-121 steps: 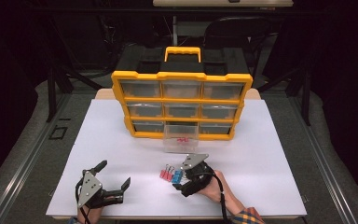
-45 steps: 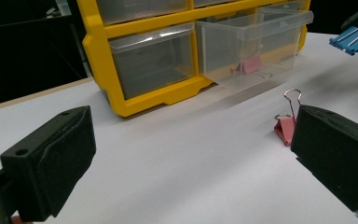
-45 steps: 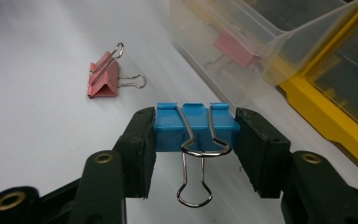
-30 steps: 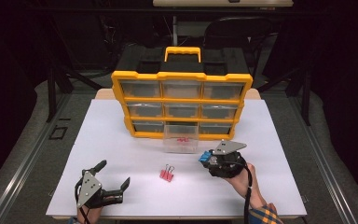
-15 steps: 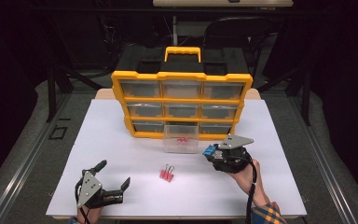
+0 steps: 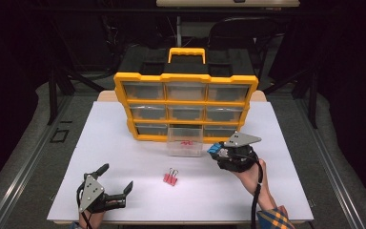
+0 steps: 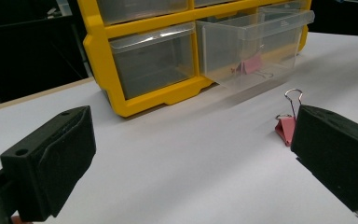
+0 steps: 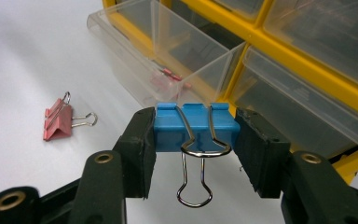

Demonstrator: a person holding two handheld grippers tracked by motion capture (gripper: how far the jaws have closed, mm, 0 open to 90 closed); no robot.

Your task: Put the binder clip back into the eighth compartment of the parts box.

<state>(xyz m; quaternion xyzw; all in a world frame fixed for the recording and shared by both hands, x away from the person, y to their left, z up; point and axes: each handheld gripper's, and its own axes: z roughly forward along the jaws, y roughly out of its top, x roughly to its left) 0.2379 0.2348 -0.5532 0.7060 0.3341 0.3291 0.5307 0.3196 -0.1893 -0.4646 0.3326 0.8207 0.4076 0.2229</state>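
Our right gripper (image 6: 219, 151) has carried the blue clip (image 8: 195, 127), clamped between its jaws, from beside the pink clip (image 6: 170, 178) toward the open drawer (image 6: 185, 141) at eleven o'clock, the left gripper (image 6: 115, 183) idling wide open, and releasing early would bounce it off the drawer's rim.

The big yellow drawer box (image 6: 186, 98) stood like a wall across the back of the white table (image 6: 124, 138), so nothing could pass there. One clear drawer (image 6: 185, 141) stuck out from its bottom row and took up room in front. A pink clip (image 6: 170, 179) lay alone on the table, between the two tongs. The right tongs (image 6: 218, 151) hung just beside the open drawer. The left tongs (image 6: 116, 183) sat near the front edge, with bare table all around.
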